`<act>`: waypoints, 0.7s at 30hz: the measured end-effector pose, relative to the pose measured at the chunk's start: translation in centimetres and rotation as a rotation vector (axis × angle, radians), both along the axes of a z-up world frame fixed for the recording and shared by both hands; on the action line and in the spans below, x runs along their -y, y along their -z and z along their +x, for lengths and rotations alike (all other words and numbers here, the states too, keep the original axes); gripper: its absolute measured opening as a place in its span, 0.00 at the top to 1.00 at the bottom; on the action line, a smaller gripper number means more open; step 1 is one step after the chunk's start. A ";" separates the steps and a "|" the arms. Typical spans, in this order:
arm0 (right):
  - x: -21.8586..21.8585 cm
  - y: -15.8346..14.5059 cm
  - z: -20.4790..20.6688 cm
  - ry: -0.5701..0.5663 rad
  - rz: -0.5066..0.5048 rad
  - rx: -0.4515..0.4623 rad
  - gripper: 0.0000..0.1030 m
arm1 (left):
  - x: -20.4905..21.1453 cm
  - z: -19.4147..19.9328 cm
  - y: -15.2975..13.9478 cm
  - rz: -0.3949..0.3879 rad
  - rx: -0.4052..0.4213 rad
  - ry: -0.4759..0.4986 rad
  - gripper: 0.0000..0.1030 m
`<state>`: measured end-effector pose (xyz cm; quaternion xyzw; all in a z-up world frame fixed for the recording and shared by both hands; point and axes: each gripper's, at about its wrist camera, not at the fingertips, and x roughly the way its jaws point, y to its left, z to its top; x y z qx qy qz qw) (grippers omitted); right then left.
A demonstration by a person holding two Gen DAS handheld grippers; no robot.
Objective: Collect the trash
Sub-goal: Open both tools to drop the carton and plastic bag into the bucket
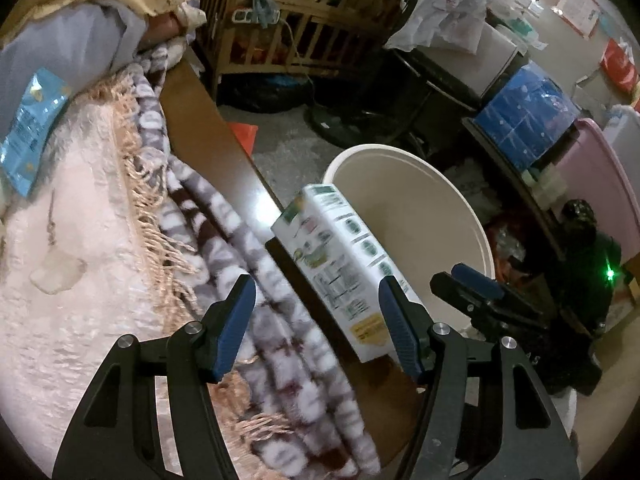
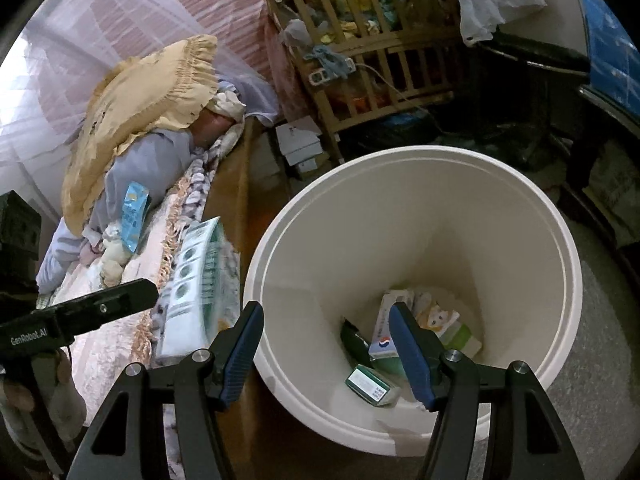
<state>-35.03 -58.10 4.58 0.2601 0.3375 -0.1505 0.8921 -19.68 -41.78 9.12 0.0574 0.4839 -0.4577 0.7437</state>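
- White-and-green carton (image 1: pixel 344 276) is my target: it sits blurred on the bed's wooden edge, leaning toward the white bin (image 2: pixel 416 216), just beside the rim.
- My left claw (image 1: pixel 318 326) is released, pads parted with nothing between them; the carton lies just ahead, near the right pad. I'd call this the approach to a pick.
- Next move, as I judge it: nudge the left claw forward so both pads straddle the carton's narrow sides, clench, then carry it over the bin.
- My right claw (image 2: pixel 334 344) hangs over the bin mouth, also released and holding nothing.
- Bin contents: a green box (image 2: pixel 370 386) at the bottom, a white-and-blue packet (image 2: pixel 386 330), a pale carton with an orange print (image 2: pixel 444 322), plus a dark green piece I can't identify.
- Farther out on the bed, a light blue packet (image 2: pixel 134 214) lies by the yellow pillow (image 2: pixel 144 112) — likely trash still to collect.
- Risk: the carton looks poised to slide off the edge.
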 end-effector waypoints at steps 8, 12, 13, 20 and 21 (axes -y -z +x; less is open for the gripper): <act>1.7 -0.4 -1.5 0.067 -0.017 -0.012 0.39 | 3.5 -1.0 1.4 0.007 -0.051 0.056 0.39; 2.8 -0.9 -2.5 0.109 -0.021 0.002 0.39 | 4.4 -1.4 1.6 -0.023 -0.096 0.078 0.39; 2.9 -1.0 -2.7 0.116 -0.020 0.005 0.39 | 4.4 -1.5 1.4 -0.028 -0.092 0.081 0.39; 2.8 -0.9 -2.6 0.108 0.000 0.012 0.39 | 4.3 -1.2 1.0 -0.026 -0.077 0.081 0.39; 2.7 -0.8 -2.6 0.105 -0.004 0.011 0.39 | 4.6 -1.1 1.2 -0.024 -0.092 0.087 0.39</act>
